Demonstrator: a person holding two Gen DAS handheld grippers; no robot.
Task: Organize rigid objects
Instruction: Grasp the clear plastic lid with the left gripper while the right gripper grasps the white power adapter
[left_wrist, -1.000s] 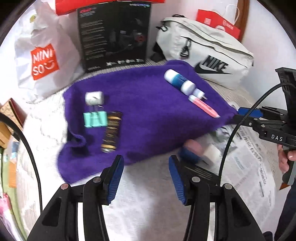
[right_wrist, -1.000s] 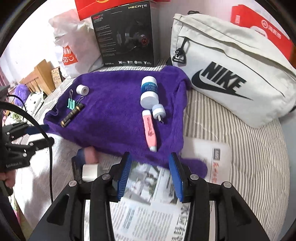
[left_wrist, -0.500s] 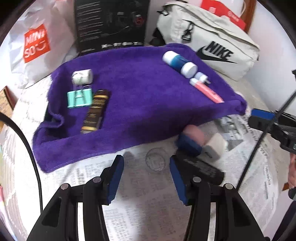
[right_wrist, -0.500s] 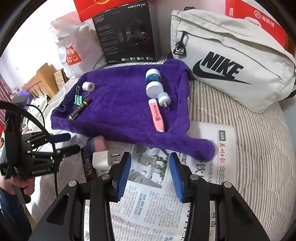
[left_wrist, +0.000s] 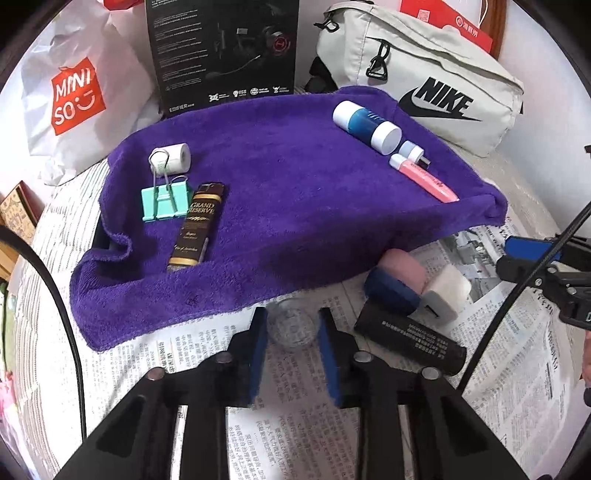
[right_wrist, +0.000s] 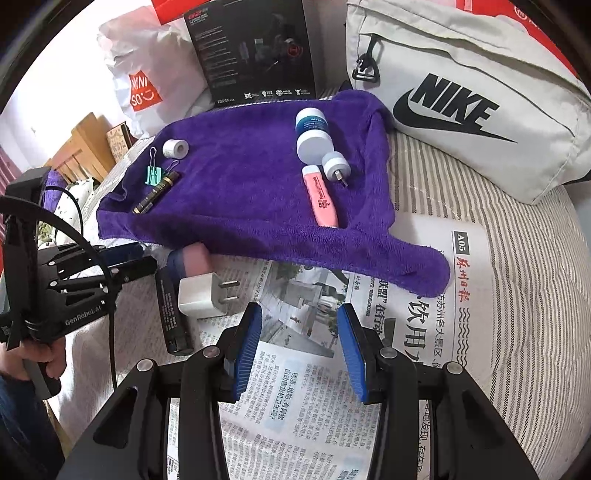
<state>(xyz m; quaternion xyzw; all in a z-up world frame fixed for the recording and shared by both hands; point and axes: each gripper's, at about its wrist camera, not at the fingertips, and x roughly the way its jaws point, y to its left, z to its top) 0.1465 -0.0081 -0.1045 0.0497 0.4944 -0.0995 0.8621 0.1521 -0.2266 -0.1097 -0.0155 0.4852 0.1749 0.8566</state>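
A small clear round piece (left_wrist: 291, 326) lies on the newspaper (left_wrist: 303, 417) just in front of the purple towel (left_wrist: 295, 192). My left gripper (left_wrist: 291, 317) is closing on it, and both blue pads touch its sides. To its right lie a pink-and-blue eraser (left_wrist: 397, 273), a white charger plug (right_wrist: 203, 297) and a black cylinder (left_wrist: 410, 341). On the towel rest a tape roll (left_wrist: 170, 158), a teal binder clip (left_wrist: 166, 203), a dark brown tube (left_wrist: 195, 229), a blue-and-white bottle (left_wrist: 365, 125) and a pink highlighter (left_wrist: 424, 179). My right gripper (right_wrist: 299, 314) hangs open over the newspaper, with nothing between its fingers.
A grey Nike bag (right_wrist: 461, 110), a black headset box (left_wrist: 221, 51) and a white Miniso bag (left_wrist: 74, 96) stand along the back behind the towel. A striped cover (right_wrist: 517, 277) lies under the newspaper. A hand (right_wrist: 40, 362) holds the left gripper's handle.
The left gripper's jaws have narrowed onto the clear round piece, which earlier lay loose between wider fingers. The right gripper's jaws keep the same gap.
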